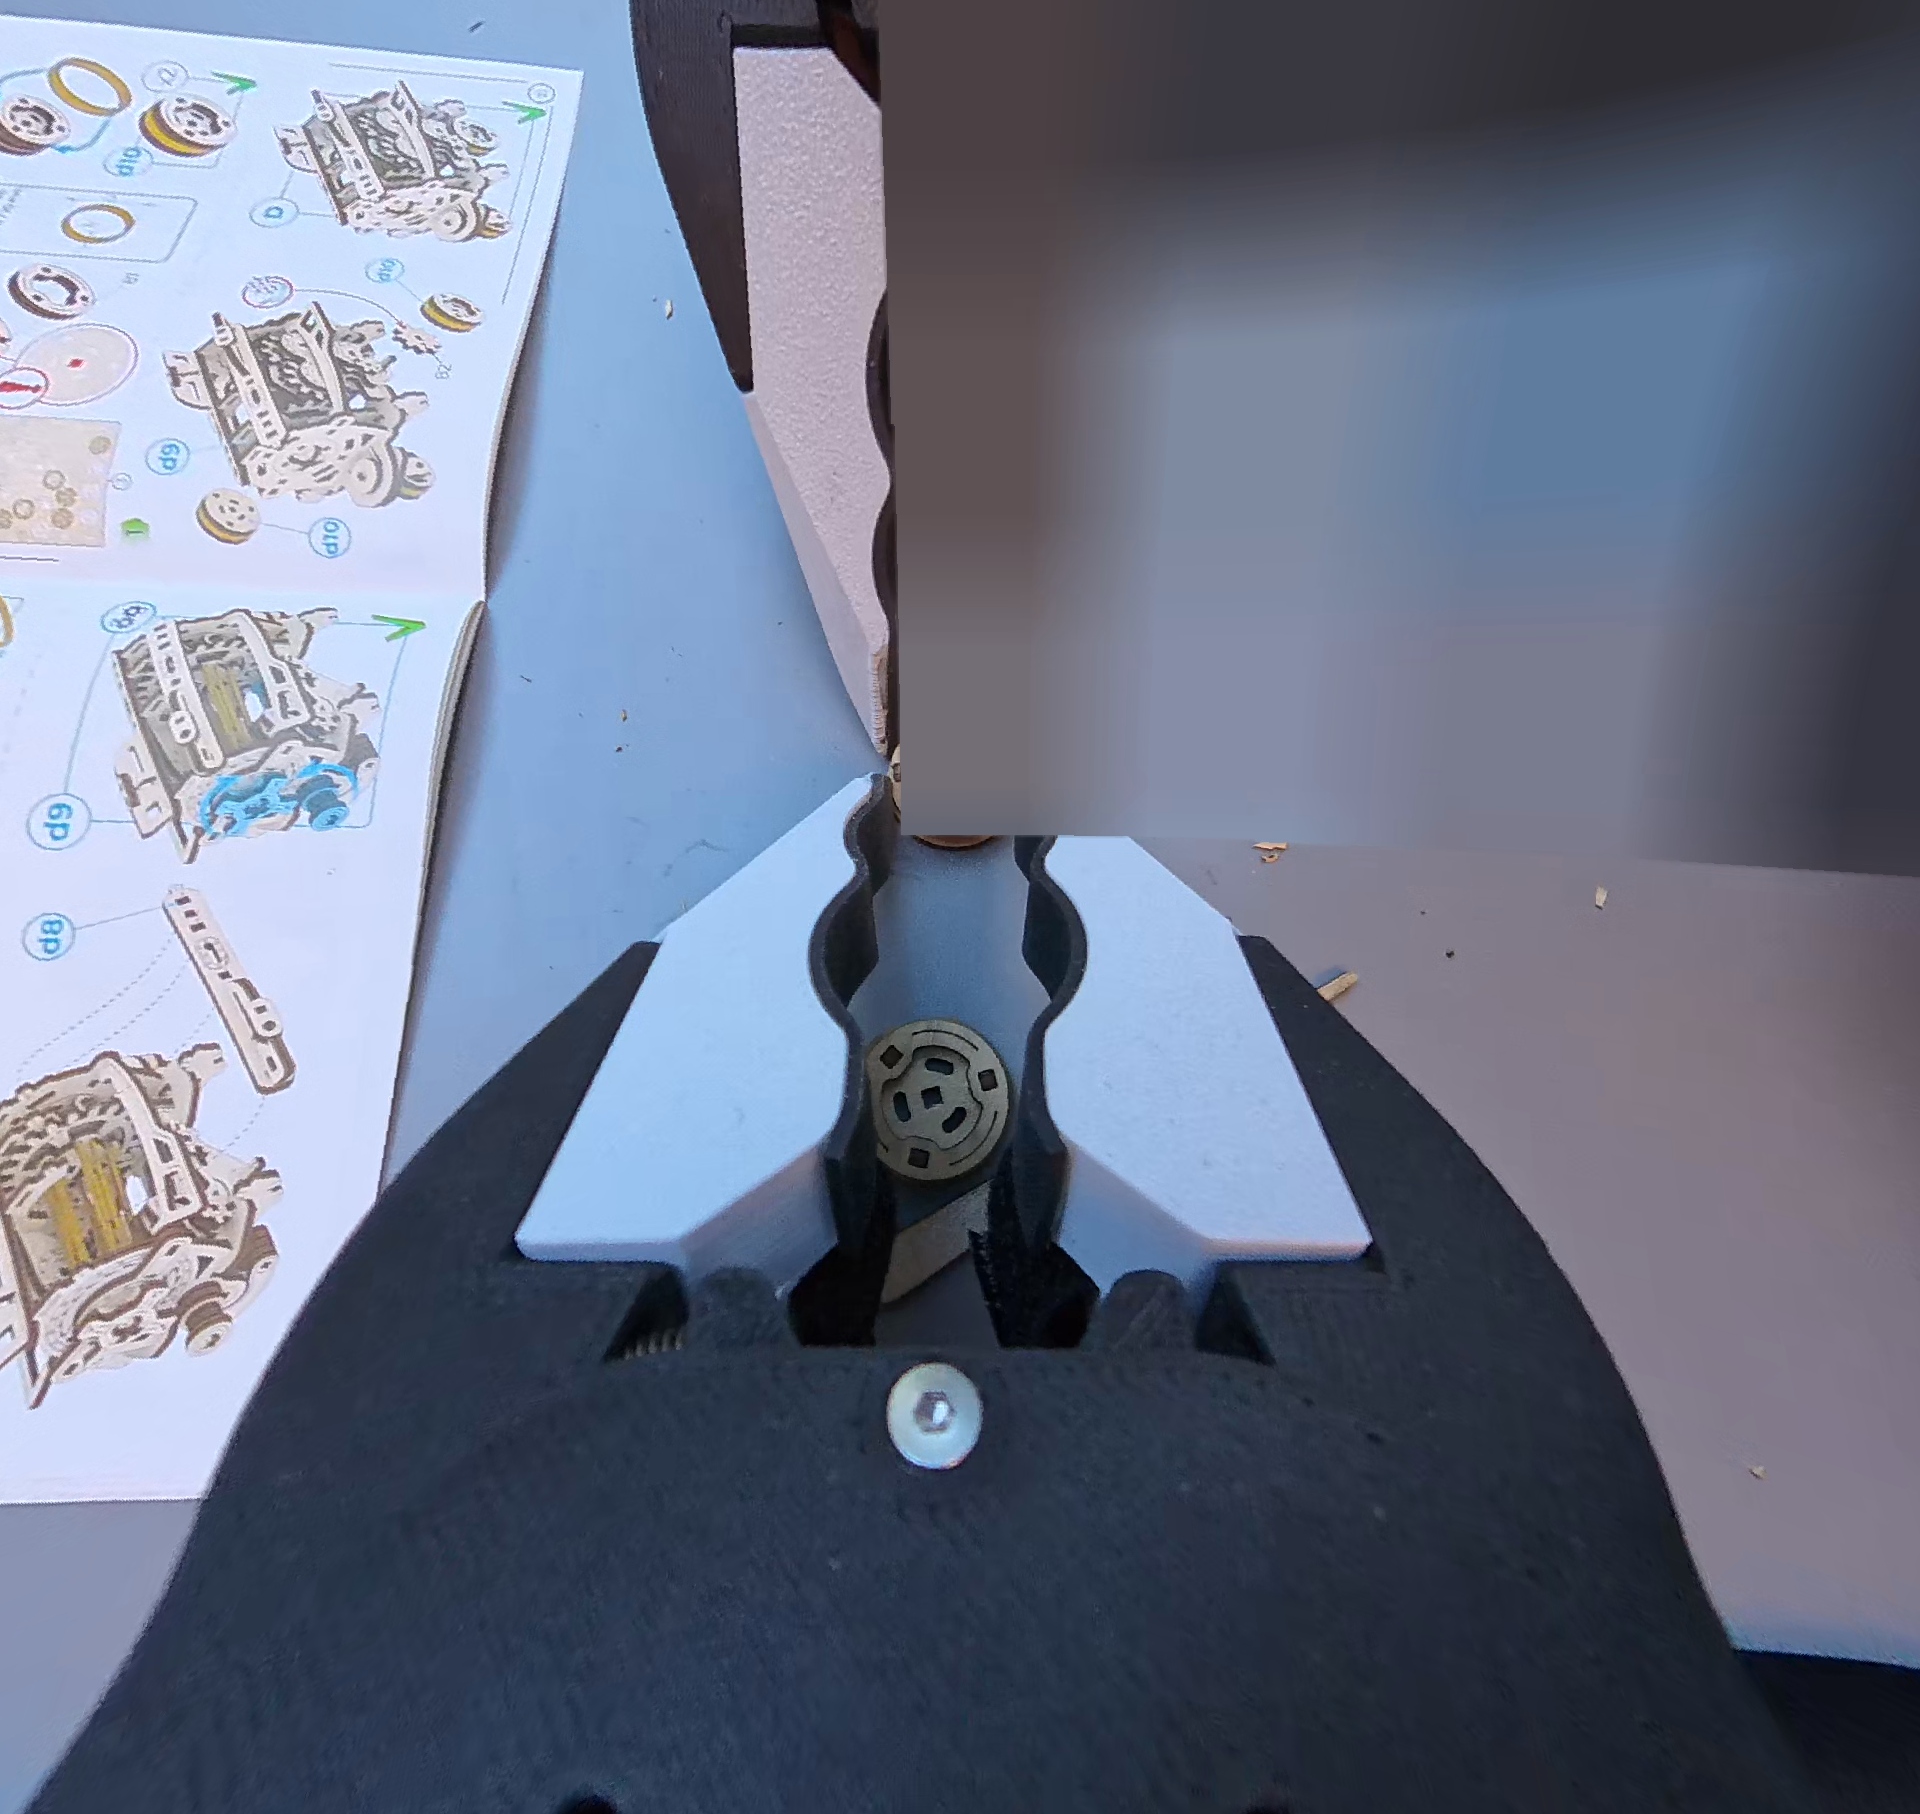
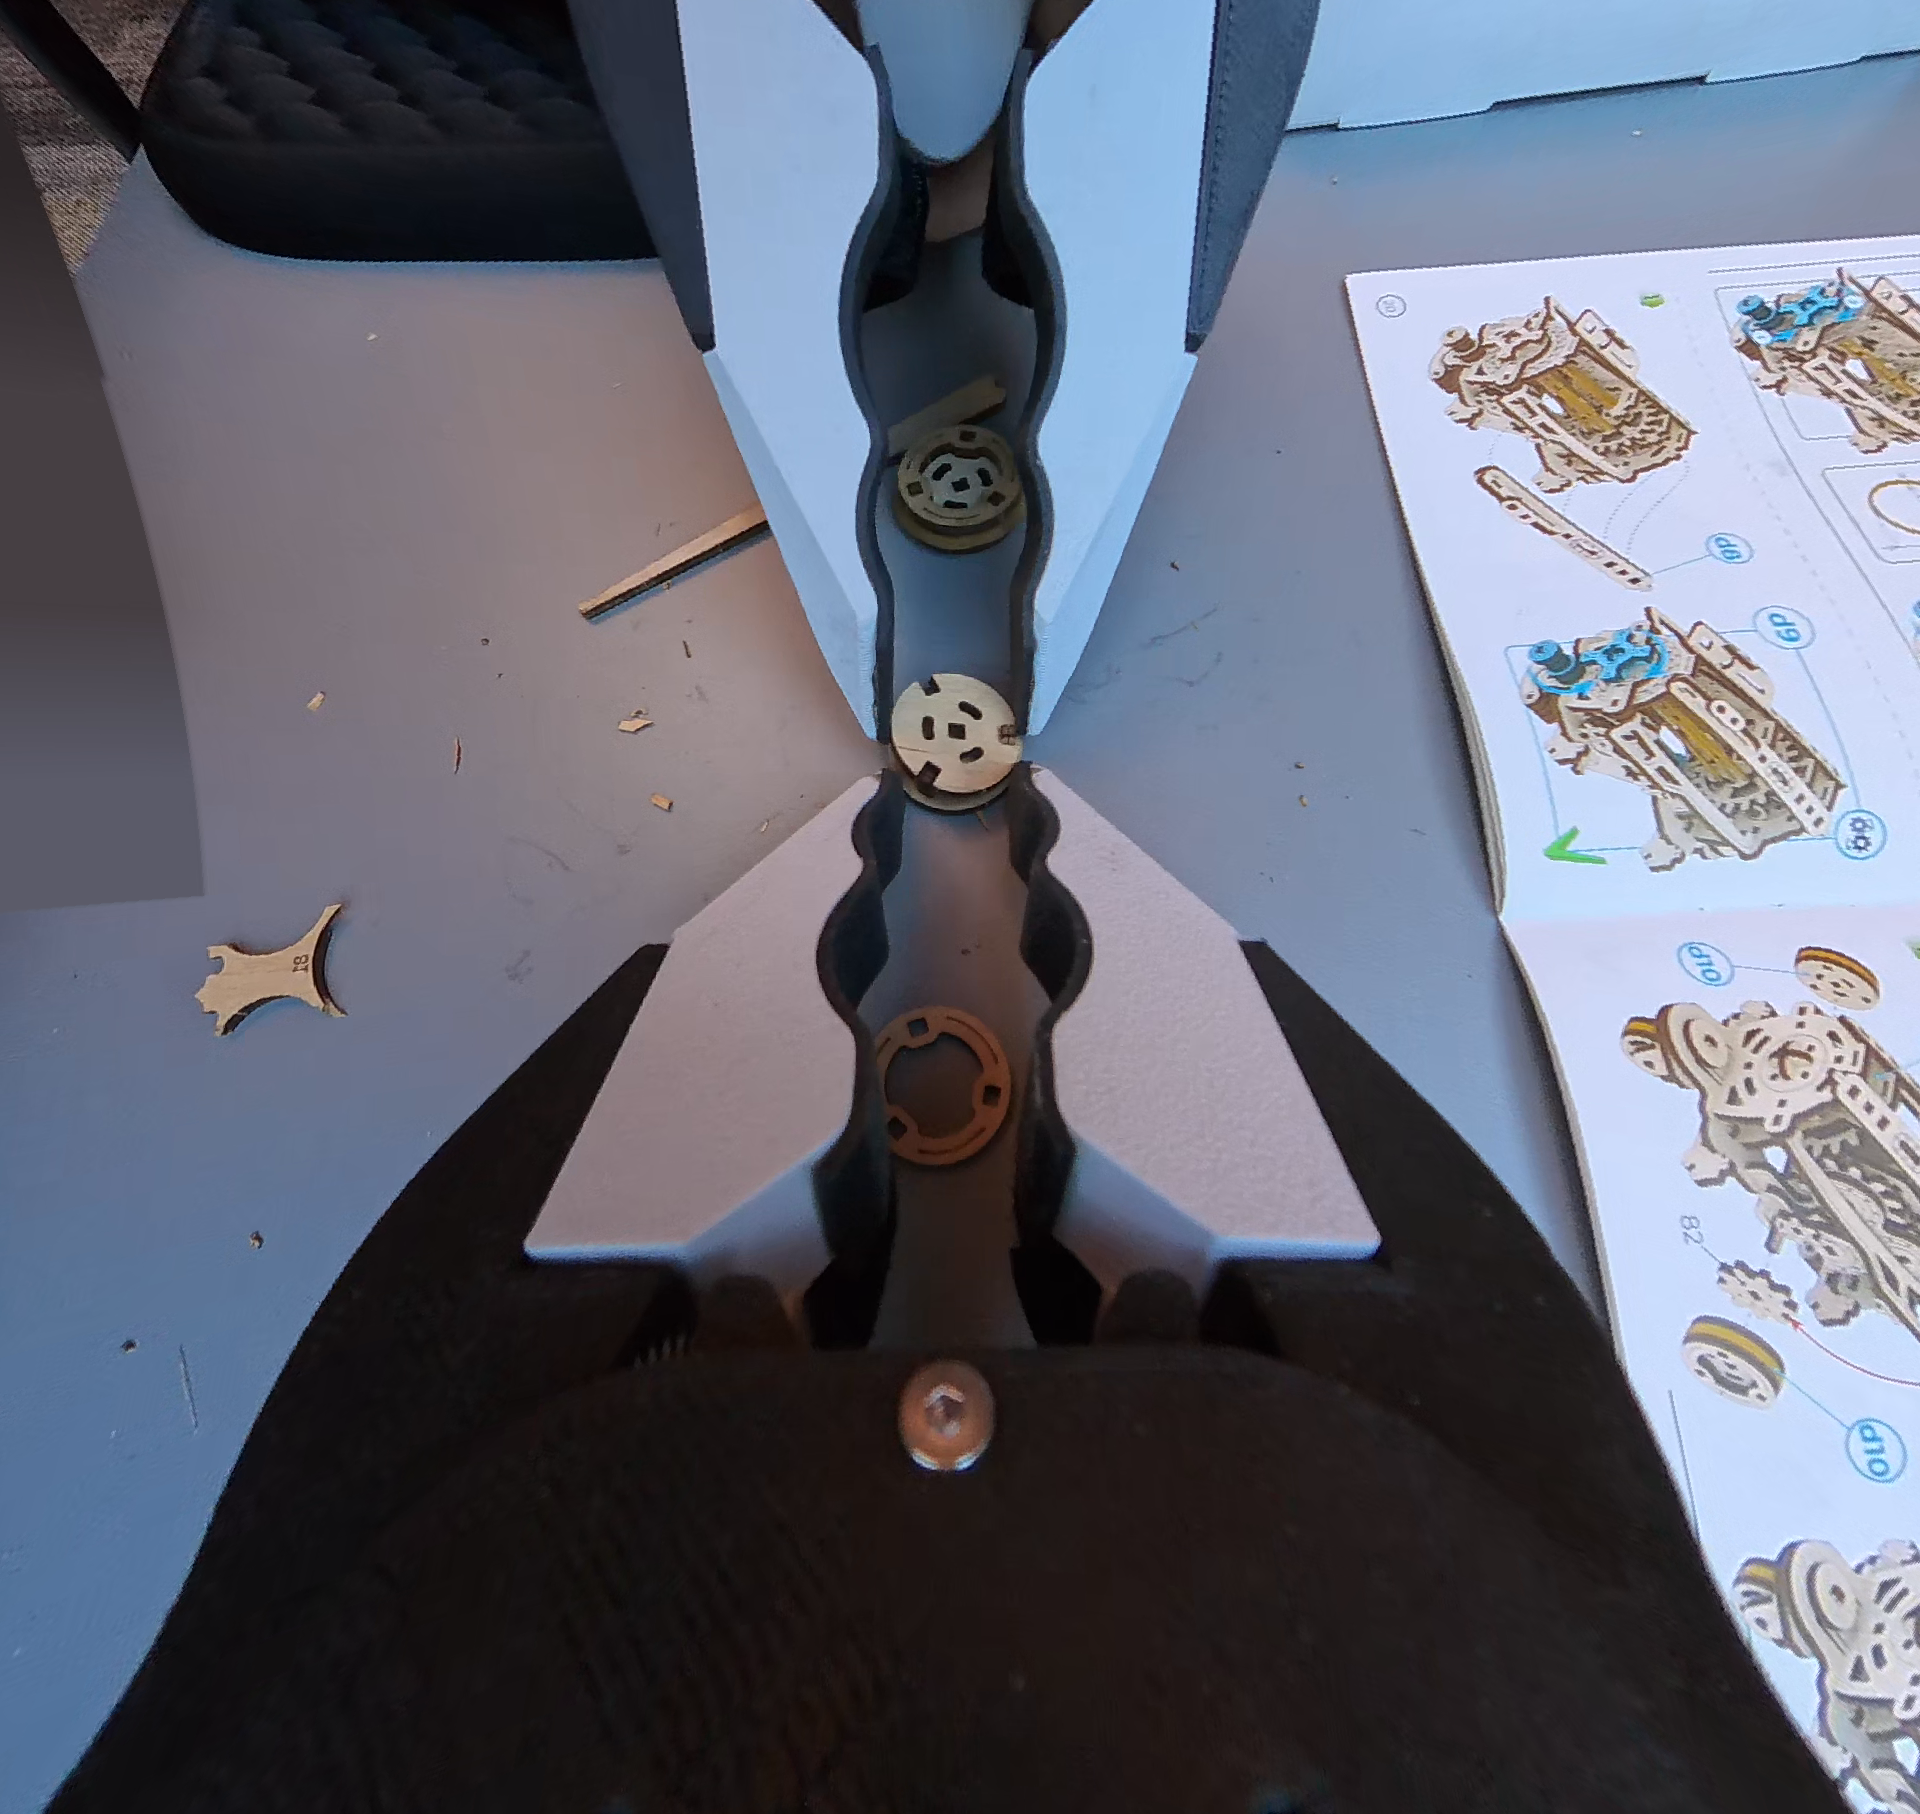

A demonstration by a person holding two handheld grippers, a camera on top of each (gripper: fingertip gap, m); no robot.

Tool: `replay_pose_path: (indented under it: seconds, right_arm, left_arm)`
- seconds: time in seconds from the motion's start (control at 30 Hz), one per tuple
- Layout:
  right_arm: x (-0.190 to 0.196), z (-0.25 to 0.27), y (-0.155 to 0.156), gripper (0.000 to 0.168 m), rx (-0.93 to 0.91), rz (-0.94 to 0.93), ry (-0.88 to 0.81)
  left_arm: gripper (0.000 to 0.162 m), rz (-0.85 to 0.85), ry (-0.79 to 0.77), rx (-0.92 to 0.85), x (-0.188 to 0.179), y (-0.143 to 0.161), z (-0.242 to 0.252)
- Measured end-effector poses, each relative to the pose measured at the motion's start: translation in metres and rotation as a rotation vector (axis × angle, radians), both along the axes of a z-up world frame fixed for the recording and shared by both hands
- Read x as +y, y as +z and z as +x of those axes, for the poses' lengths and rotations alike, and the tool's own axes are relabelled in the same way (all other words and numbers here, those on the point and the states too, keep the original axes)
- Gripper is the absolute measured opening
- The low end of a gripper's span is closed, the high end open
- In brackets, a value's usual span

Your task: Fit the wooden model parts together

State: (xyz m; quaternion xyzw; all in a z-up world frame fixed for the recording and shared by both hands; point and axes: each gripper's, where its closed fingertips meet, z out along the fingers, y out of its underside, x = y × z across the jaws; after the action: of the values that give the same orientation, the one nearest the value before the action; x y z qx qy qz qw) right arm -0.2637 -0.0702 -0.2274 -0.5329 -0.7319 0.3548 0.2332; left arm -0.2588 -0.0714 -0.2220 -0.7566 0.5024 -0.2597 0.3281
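A small pale wooden disc (image 2: 956, 738), stacked on a darker piece, sits where both grippers' tips meet, just above the grey table (image 2: 416, 1193). My right gripper (image 2: 956, 793) comes from below and closes its tips on it. My left gripper (image 2: 956, 715) comes from the top, its tips against the same disc. In the left wrist view my left gripper (image 1: 951, 819) shows only the disc's edge (image 1: 945, 842). A slotted wooden wheel (image 1: 938, 1104) lies on the table under the left fingers; it also shows in the right wrist view (image 2: 958, 486). A wooden ring (image 2: 942, 1099) lies under the right fingers.
An open instruction booklet (image 2: 1714, 829) lies to the right, and shows in the left wrist view (image 1: 260, 517) at the left. A star-shaped wooden offcut (image 2: 272, 969), a thin wooden strip (image 2: 675, 559) and chips lie left. A black padded case (image 2: 384, 102) and white box (image 2: 1610, 8) stand behind. The tips of both grippers are at nearly the same place. The left tips stand about 6 cm off the slotted wooden wheel (image 1: 938, 1104). My right wrist view (image 2: 951, 454) looks at it from another angle.
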Motion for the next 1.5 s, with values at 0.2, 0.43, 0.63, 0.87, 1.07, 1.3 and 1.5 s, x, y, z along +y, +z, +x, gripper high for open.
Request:
replay_pose_path:
  seconds: [0.2,0.43,0.63,0.87,1.07,1.3,1.5]
  right_arm:
    - [0.0,0.0,0.0,0.024,-0.009,-0.025,0.001]
    - [-0.005,0.002,0.003,0.032,-0.022,-0.105,0.035]
    - [-0.003,0.001,0.008,0.025,-0.047,-0.261,0.028]
    - [0.001,-0.001,0.008,0.02,-0.067,-0.306,-0.001]
    - [0.006,-0.004,0.01,0.014,-0.089,-0.424,-0.054]
    - [0.01,-0.005,0.007,0.006,-0.112,-0.435,-0.101]
    - [0.009,-0.005,0.006,0.006,-0.088,-0.355,-0.088]
  left_arm:
    - [0.022,-0.005,-0.001,-0.008,0.0,0.0,0.0]
    - [0.022,-0.004,-0.003,-0.008,0.0,0.0,0.0]
    - [0.022,0.004,-0.005,0.0,0.0,0.0,0.0]
    - [0.022,-0.009,-0.001,-0.013,0.0,0.0,0.0]
    - [0.022,-0.009,0.011,-0.019,0.002,0.0,-0.001]
    - [0.022,-0.015,0.012,-0.025,0.003,0.0,-0.001]
    - [0.022,-0.012,0.014,-0.023,0.003,0.0,-0.001]
